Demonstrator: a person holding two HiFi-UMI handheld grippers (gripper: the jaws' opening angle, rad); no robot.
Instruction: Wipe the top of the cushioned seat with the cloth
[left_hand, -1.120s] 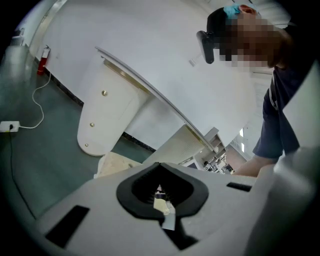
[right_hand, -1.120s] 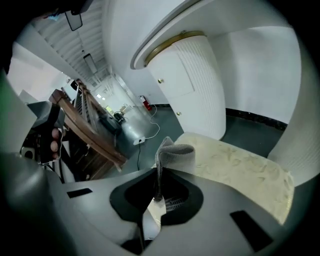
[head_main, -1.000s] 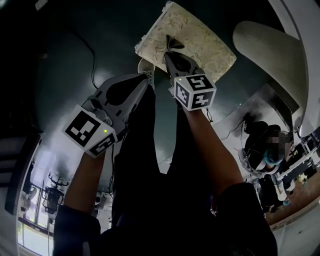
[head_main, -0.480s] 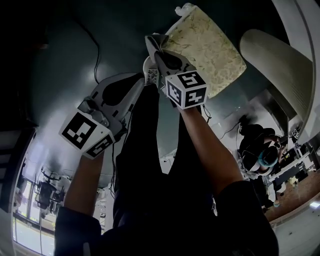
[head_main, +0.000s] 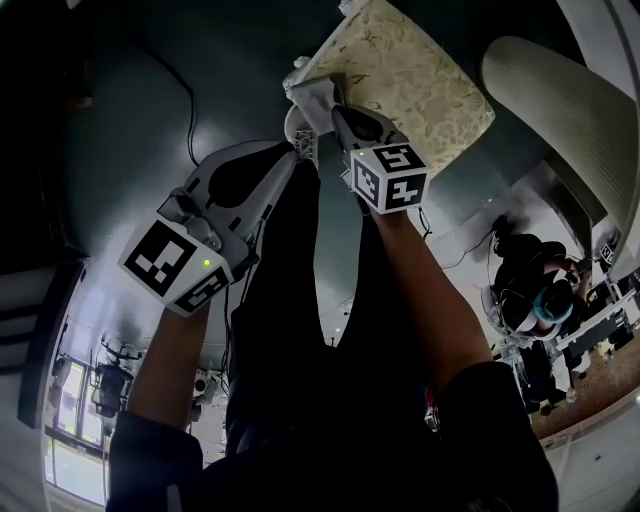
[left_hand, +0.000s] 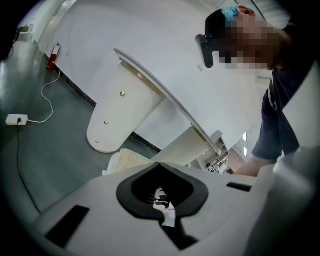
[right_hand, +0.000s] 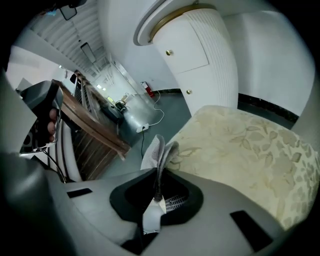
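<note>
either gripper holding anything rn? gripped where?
Right gripper is shut on the cloth, pinching a bunched fold; the rest pokes out past the jaws. Left gripper is shut, empty.

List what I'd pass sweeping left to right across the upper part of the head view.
In order: black cable on the floor → left gripper, shut on nothing → cloth, pinched in the right gripper → cushioned seat → white curved cabinet.
</note>
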